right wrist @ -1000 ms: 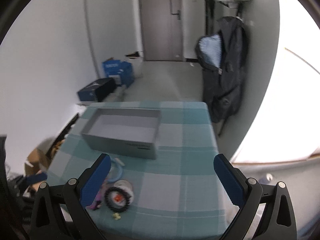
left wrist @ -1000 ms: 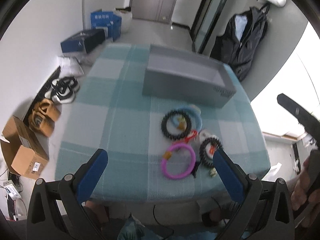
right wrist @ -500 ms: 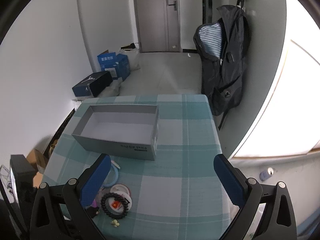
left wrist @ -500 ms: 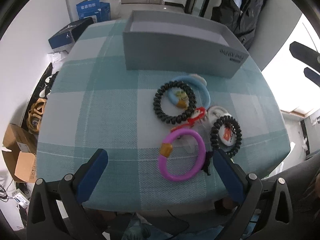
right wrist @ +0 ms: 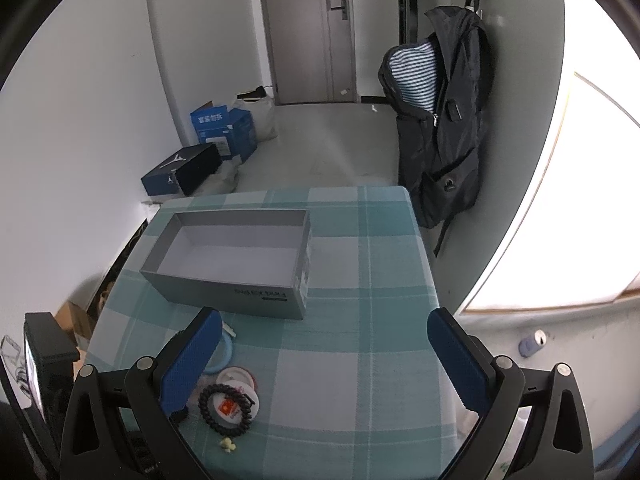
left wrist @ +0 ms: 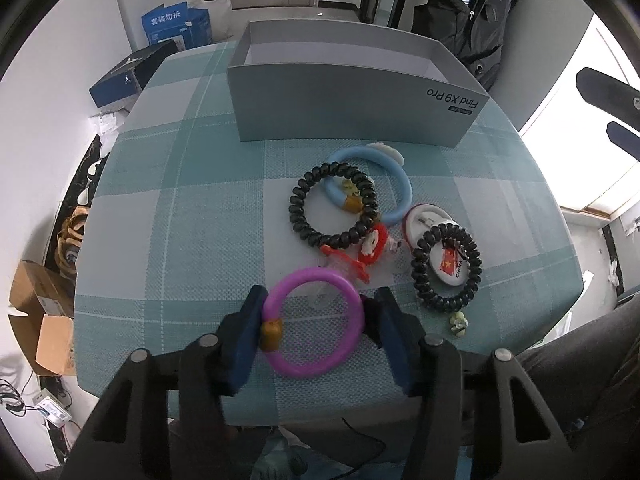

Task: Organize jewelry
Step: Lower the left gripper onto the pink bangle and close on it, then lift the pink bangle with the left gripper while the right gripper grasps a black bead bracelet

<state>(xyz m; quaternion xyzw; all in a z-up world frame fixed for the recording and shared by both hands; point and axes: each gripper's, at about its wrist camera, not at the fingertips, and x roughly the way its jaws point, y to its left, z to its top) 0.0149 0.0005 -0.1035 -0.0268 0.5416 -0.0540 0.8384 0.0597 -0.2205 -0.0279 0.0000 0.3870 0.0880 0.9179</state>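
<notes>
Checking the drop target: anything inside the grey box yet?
Nothing visible. From the right wrist view, the grey box shows a bare pale floor. Its near wall hides a strip of floor along the front, so that part cannot be checked.

Black gripper (left wrist: pixel 316 334), blue finger pads (left wrist: pixel 248 336)

**Two wrist views over one checked tabletop**

The left wrist camera sits low and close at the near edge of the tabletop (left wrist: pixel 188 216), facing across it toward the grey box (left wrist: pixel 352 108). The right wrist camera hangs higher and further back, looking down and toward the door (right wrist: pixel 308 32). Both views share the grey box (right wrist: pixel 240 268), the tabletop (right wrist: pixel 360 360) and the black coil ring on the white badge (right wrist: pixel 228 406).
</notes>
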